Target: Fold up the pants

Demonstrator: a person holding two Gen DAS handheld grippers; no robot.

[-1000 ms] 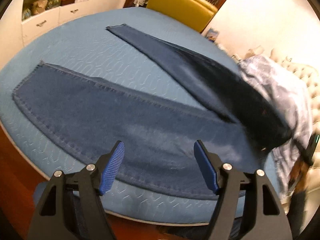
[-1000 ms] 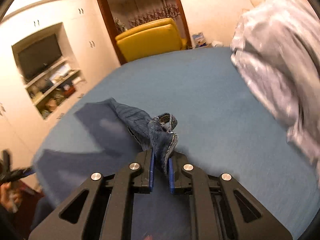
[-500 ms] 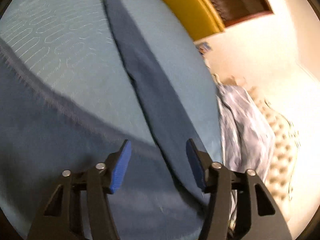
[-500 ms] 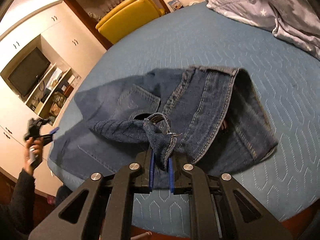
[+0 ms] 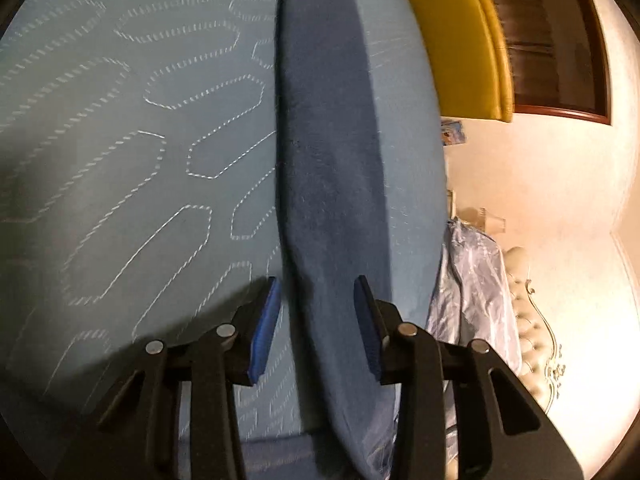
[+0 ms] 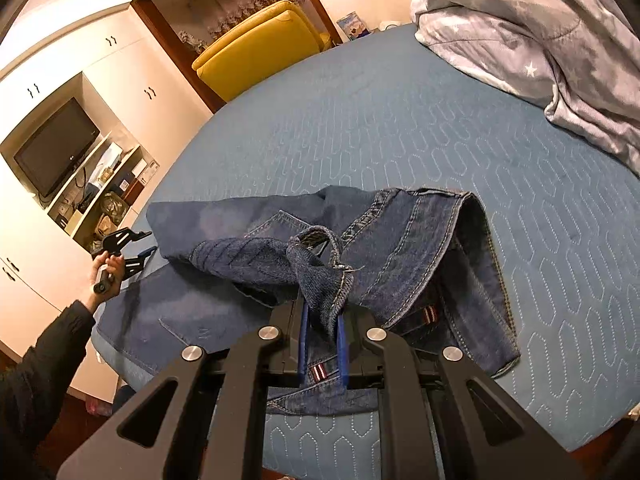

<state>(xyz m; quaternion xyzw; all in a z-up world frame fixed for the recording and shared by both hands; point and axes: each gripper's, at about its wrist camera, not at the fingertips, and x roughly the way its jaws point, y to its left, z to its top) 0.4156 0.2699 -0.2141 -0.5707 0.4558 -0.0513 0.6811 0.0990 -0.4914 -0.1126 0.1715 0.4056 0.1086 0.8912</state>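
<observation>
Dark blue jeans (image 6: 420, 248) lie on the blue quilted bed (image 6: 400, 128), their waist end bunched and doubled over. My right gripper (image 6: 322, 312) is shut on a fold of the waist denim, held just above the cover. In the left wrist view one long pant leg (image 5: 328, 140) runs straight away from me over the bed cover (image 5: 140, 160). My left gripper (image 5: 316, 284) straddles that leg low over the bed. Its jaws are closing, the leg is between them, and the blue pads (image 5: 264, 320) stand clear of the cloth. A hand holds the left gripper (image 6: 151, 242) at the bed's left edge.
A grey star-print quilt (image 6: 540, 32) is heaped at the bed's right. A yellow armchair (image 6: 260, 48) stands beyond the far edge. White cupboards with a TV (image 6: 56, 148) and shelves line the left wall. A tufted headboard (image 5: 532, 320) shows at the right.
The left gripper swung from the near leg to the far leg, rolled, dropped close to the bed, and its jaws narrowed. The right gripper sank with the waist denim, which now rests bunched on the bed.
</observation>
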